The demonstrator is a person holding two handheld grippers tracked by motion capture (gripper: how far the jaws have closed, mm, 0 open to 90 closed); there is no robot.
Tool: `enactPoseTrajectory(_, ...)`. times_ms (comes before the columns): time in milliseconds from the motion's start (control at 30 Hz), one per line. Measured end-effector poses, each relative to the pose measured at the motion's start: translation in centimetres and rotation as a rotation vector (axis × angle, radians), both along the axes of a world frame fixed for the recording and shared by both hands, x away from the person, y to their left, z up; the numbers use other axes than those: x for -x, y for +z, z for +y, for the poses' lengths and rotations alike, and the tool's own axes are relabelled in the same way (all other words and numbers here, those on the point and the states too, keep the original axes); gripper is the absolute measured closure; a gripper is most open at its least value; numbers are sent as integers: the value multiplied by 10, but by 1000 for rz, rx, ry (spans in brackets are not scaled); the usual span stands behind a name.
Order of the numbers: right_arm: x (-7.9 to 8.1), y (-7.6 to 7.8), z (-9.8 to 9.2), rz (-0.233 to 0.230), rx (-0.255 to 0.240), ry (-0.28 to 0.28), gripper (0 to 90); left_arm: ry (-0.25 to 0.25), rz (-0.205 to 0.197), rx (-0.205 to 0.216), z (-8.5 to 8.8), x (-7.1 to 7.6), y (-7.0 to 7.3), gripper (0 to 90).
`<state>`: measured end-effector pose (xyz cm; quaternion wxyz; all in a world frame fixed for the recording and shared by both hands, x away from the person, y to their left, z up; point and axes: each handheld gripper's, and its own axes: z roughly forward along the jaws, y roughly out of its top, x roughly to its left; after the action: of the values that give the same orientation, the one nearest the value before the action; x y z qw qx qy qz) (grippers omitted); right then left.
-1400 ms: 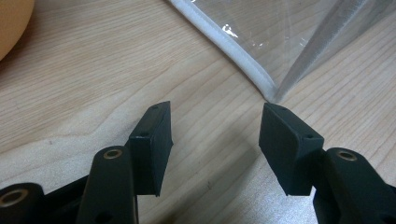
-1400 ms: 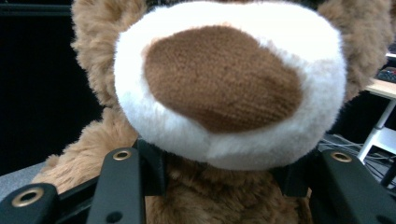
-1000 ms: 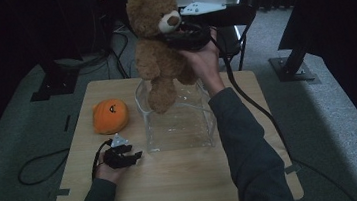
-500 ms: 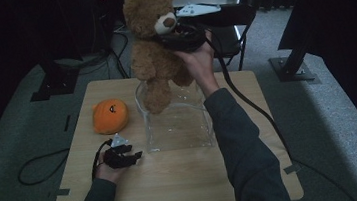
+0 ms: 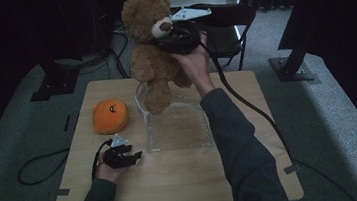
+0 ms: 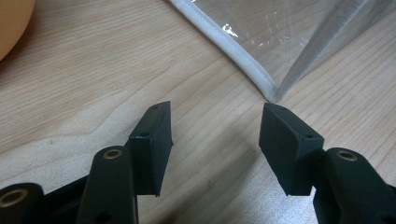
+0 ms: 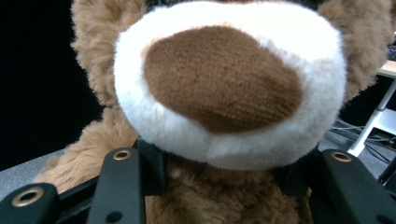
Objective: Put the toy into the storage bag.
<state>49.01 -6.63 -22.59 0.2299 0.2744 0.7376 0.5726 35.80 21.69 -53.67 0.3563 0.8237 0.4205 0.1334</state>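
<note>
Lowered slightly, the teddy bear (image 5: 153, 48), pinched at the neck by the right tool (image 5: 176, 41), hangs over the clear bag (image 5: 176, 126); its legs may snag the floppy rim while the left tool (image 5: 131, 158) rests spread.

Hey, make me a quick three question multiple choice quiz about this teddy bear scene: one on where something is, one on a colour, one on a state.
1. Where does the orange plush lie?
A. inside the clear bag
B. on the table, left of the clear bag
C. on the floor

2. What colour is the teddy bear's nose patch?
A. brown
B. black
C. pink

3. How are the left gripper's jaws?
A. clamped on the bag's edge
B. holding the orange plush
C. open, with nothing between them

Answers:
1 B, it rests on the wooden table beside the clear bag.
2 A, the right gripper view shows brown on a white muzzle.
3 C, bare wood shows between the pads.
</note>
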Motion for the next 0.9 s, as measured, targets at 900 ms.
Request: enactPoseTrajectory(900,-10,-14,-1,3,25,-83,472,4,2,-3,0,0,0,445)
